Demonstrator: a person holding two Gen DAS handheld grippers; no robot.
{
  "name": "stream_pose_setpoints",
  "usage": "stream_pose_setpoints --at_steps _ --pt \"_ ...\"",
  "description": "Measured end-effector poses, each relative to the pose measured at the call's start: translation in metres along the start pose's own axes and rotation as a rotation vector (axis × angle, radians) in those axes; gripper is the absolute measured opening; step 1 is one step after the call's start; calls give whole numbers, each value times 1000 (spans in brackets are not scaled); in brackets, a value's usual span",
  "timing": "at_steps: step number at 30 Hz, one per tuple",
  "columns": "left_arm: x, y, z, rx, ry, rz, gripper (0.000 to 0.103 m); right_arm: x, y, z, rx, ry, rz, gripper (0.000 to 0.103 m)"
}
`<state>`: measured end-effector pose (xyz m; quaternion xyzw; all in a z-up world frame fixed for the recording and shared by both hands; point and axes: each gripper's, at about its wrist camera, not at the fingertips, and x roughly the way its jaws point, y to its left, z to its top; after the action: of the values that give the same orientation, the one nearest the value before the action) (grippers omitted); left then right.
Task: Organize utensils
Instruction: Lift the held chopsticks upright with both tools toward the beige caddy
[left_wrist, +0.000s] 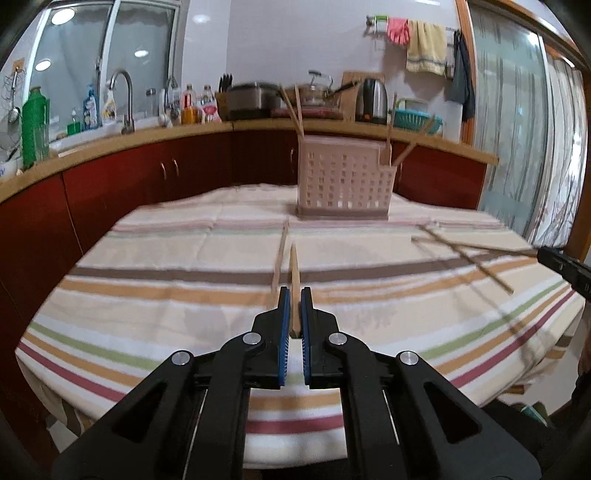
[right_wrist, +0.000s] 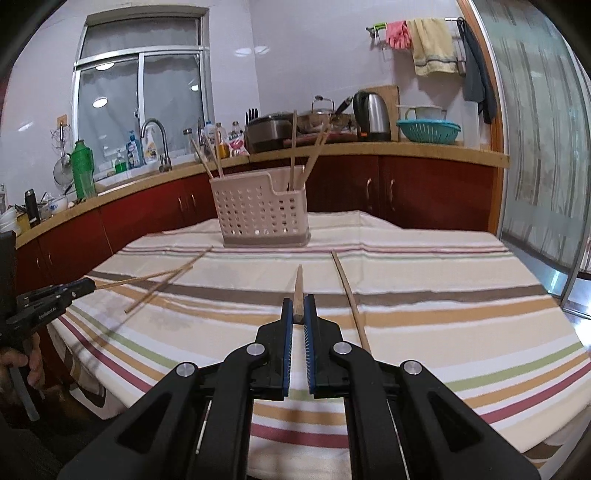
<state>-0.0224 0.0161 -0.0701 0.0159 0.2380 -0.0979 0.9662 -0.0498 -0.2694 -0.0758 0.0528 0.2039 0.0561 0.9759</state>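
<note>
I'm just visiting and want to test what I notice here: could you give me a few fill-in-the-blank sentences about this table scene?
1. Each gripper, left gripper and right gripper, is shut on a single wooden ____.
2. The pink perforated holder stands on a ____ tablecloth.
3. Chopsticks already in the holder stand at its two ____.
4. One loose chopstick lies to the ____ of the right gripper.

Missing words: chopstick; striped; ends; right

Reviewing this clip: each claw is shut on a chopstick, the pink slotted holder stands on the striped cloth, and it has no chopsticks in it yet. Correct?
Not quite. The holder already has chopsticks standing in it, at both ends, as the right wrist view shows. The rest holds: the left claw and the right claw are each shut on a chopstick, and the holder stands on the striped cloth.
</note>
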Motion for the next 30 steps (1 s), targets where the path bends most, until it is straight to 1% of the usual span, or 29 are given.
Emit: stream_pose_setpoints --at_steps 7,15,21,30 --pt "-24 -1 32 3 -94 0 6 -18 5 24 -10 -64 6 7" --pt "-35 -7 61 20 -156 -16 6 -23 8 49 -17 -105 19 7" --pt "-25 -14 79 44 -166 -32 6 -12 11 68 -25 -115 31 7" --pt "-6 -17 102 63 -176 -34 6 14 17 94 -28 -116 53 7"
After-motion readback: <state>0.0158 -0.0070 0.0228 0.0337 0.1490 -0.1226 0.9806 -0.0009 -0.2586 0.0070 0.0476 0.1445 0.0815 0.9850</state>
